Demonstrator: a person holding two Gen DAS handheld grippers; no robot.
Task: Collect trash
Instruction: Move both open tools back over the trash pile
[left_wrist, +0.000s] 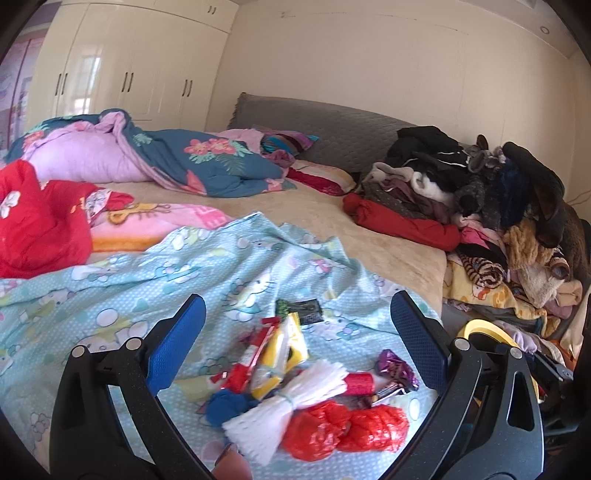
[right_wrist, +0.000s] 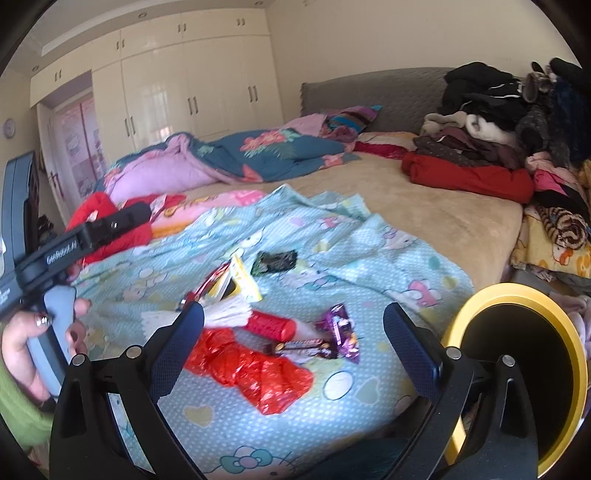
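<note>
A heap of trash lies on the light blue cartoon sheet (left_wrist: 110, 280) at the bed's near corner: a crumpled red plastic bag (left_wrist: 347, 430) (right_wrist: 255, 369), white foam netting (left_wrist: 291, 398) (right_wrist: 229, 312), a yellow wrapper (left_wrist: 280, 350) (right_wrist: 240, 277), a purple foil wrapper (left_wrist: 397, 367) (right_wrist: 341, 328), a red tube (right_wrist: 271, 326), a blue scrap (left_wrist: 225, 406) and a dark packet (left_wrist: 308, 310) (right_wrist: 275, 260). My left gripper (left_wrist: 299, 328) is open and empty above the heap. My right gripper (right_wrist: 293, 334) is open and empty over the red bag. The left gripper's body (right_wrist: 74, 243) shows in the right wrist view.
A yellow-rimmed black bin (right_wrist: 524, 365) (left_wrist: 487, 328) stands beside the bed at the right. A pile of clothes (left_wrist: 480, 199) covers the bed's right side. Quilts (left_wrist: 166, 155) and a red garment (left_wrist: 37, 221) lie at the left. Cream wardrobes (right_wrist: 192, 85) stand behind.
</note>
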